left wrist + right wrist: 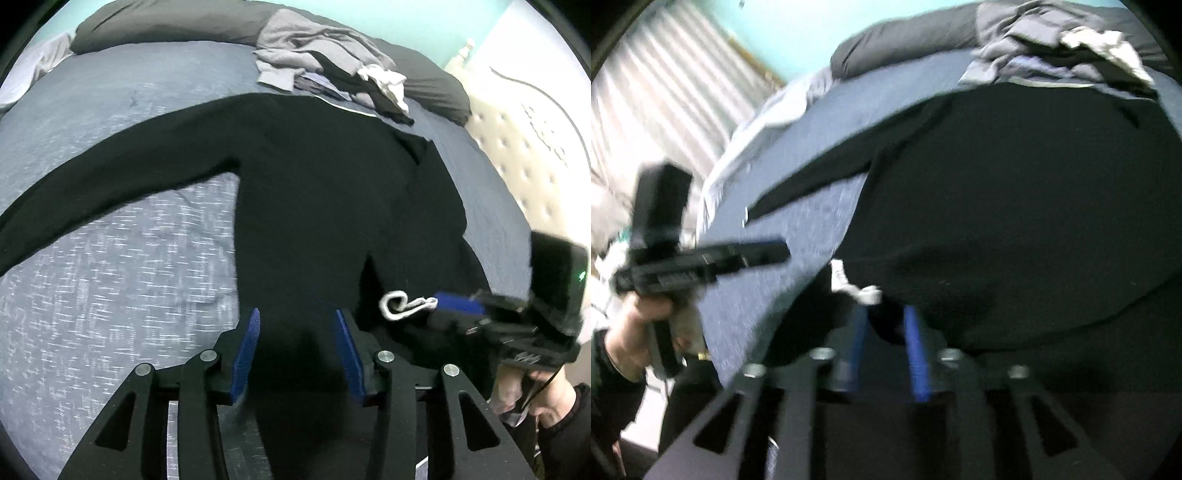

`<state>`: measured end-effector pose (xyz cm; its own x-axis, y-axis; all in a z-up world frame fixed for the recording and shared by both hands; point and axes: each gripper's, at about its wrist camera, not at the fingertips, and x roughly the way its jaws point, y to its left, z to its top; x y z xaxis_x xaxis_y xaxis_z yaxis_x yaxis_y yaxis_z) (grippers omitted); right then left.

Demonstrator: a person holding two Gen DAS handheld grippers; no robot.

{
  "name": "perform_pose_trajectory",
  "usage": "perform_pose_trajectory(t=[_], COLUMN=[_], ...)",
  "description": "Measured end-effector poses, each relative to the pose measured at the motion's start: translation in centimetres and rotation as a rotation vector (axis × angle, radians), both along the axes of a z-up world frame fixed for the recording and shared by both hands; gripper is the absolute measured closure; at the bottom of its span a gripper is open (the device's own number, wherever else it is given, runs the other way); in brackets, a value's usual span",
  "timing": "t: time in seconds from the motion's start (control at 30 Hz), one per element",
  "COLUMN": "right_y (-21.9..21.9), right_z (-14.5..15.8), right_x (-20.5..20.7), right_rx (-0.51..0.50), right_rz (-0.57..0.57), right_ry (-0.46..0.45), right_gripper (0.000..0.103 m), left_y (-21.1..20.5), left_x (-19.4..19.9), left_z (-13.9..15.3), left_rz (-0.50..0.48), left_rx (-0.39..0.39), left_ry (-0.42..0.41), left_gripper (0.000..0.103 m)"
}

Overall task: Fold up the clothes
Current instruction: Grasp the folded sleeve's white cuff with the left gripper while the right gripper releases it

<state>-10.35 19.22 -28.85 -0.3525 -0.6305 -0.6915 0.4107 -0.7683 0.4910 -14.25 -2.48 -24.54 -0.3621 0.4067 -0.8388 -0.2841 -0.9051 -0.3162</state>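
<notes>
Your left claw (pixel 295 325) and right claw (pixel 886 321) both gape unclenched over the near hem of the black sweatshirt (pixel 325 192), spread unfolded on the bed (pixel 110 258), unsorted clothes pile (pixel 332 70) still waiting.

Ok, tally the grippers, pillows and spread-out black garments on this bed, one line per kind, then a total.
Grippers: 2, the left gripper and the right gripper
Dark grey pillows: 2
Spread-out black garment: 1
Total: 5

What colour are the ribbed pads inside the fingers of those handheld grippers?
Blue ribbed pads on black fingers, clearest in the left wrist view.
</notes>
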Motion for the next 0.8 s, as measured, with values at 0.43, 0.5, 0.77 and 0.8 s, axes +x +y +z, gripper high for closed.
perform_pose_trajectory(t=[0.43,0.5,0.77,0.8], right_y=[11.6,12.7,15.6,15.5], right_z=[-1.4,-2.0,-3.1,-3.1], right_x=[2.6,2.8,3.0,3.0], right_rx=[-0.191,-0.204,-0.272,-0.274], right_rz=[-0.369,-0.407,-0.470,-0.466], right_ry=[0.062,0.053,0.025,0.023], right_gripper=[0.055,0.055,0.055,0.055], left_y=[4.4,4.8,5.2,5.2], left_x=[-1.4,-1.4,-1.3,-1.3], left_z=[-5.3,-5.5,-5.9,-5.9], left_rz=[-0.052,-0.062,-0.099,-0.108], left_rx=[-0.032,-0.031,0.000,-0.001], left_ry=[-0.060,-0.046,-0.057,-0.061], left_gripper=[0.056,0.056,0.056,0.063])
